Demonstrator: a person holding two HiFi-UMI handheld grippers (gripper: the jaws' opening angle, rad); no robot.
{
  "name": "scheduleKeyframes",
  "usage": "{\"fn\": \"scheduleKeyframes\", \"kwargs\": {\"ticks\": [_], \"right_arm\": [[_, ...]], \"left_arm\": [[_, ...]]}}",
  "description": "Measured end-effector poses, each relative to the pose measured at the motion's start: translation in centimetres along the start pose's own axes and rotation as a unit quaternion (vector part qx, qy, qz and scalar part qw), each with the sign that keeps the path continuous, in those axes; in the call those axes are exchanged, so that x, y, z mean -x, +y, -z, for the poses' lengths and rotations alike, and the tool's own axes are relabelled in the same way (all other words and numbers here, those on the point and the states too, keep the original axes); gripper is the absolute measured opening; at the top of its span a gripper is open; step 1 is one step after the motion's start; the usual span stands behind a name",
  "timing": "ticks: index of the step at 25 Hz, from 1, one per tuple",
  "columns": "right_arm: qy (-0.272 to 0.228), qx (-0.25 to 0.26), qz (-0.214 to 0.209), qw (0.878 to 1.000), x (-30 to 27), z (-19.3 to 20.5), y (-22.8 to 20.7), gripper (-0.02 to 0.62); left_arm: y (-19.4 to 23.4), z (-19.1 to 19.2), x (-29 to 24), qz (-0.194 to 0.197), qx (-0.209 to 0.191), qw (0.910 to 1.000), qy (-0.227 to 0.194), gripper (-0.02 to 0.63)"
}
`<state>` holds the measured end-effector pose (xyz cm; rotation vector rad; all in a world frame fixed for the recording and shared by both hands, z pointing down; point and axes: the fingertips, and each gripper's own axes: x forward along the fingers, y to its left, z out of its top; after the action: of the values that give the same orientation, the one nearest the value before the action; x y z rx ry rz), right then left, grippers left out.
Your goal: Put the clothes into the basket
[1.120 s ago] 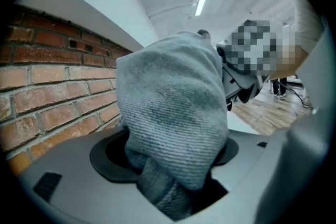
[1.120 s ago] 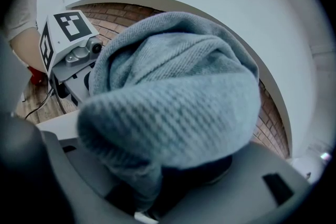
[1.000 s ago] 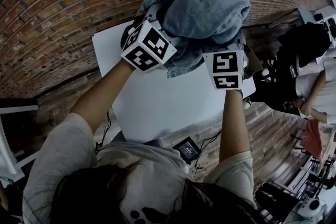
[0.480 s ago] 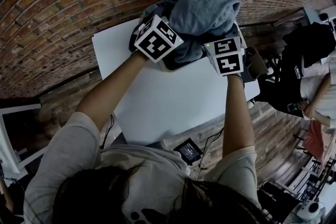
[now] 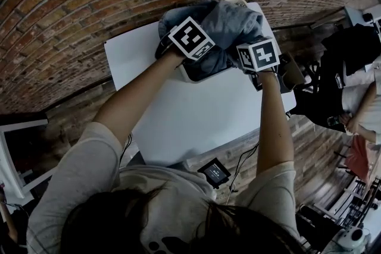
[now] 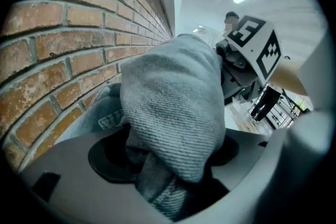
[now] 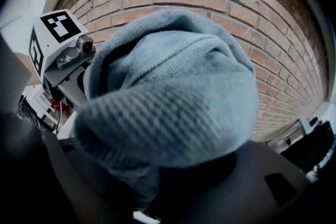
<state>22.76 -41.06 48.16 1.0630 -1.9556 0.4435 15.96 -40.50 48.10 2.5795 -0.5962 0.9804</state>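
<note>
Pretty much the last step here: the clothes [image 5: 229, 24], one grey-blue bundle, are held right on top of the basket [image 5: 191, 75] at the far end of the surface [image 5: 178, 110], and the lower folds look to be inside it already. Cloth is pinched in the left gripper [image 6: 173, 176]. The right gripper [image 7: 157, 186] jaws have just been eased open a touch, with cloth between them. Only the letting go seems left. Nothing else can be made out in the basket tbh, since it's mostly covered.

Clothes bundle [image 5: 233, 24]: brought down from high above the table [image 5: 178, 110] to just over its far edge.
Left gripper [image 6: 170, 176]: sunk toward the table and rolled.
Right gripper [image 7: 152, 181]: sunk likewise; jaws just opened slightly, cloth between them.
</note>
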Motion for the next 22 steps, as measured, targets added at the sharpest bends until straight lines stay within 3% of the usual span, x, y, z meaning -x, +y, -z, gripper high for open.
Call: {"fn": "scheduleKeyframes", "kwargs": {"ticks": [5,9,15,22], "right_arm": [[0.053,-0.015,-0.006,0.998,-1.6,0.7,-0.5,0.309],[0.059,-0.036,0.006,0.998,-2.1,1.3,-1.4,0.383],[0.009,-0.05,0.007,0.999,0.4,0.6,-2.1,0.398],[-0.079,-0.087,0.0,0.993,3.6,-2.6,-1.3,0.397]], "left_arm": [[0.8,1.1,-1.4,0.015,0.052,0.9982,0.024,0.363],[1.4,1.4,-1.6,0.002,0.063,0.9973,0.037,0.402],[2.1,0.6,1.2,-0.003,0.076,0.9971,-0.008,0.439],[0.8,-3.5,5.1,-0.026,0.045,0.9949,-0.086,0.438]]}}
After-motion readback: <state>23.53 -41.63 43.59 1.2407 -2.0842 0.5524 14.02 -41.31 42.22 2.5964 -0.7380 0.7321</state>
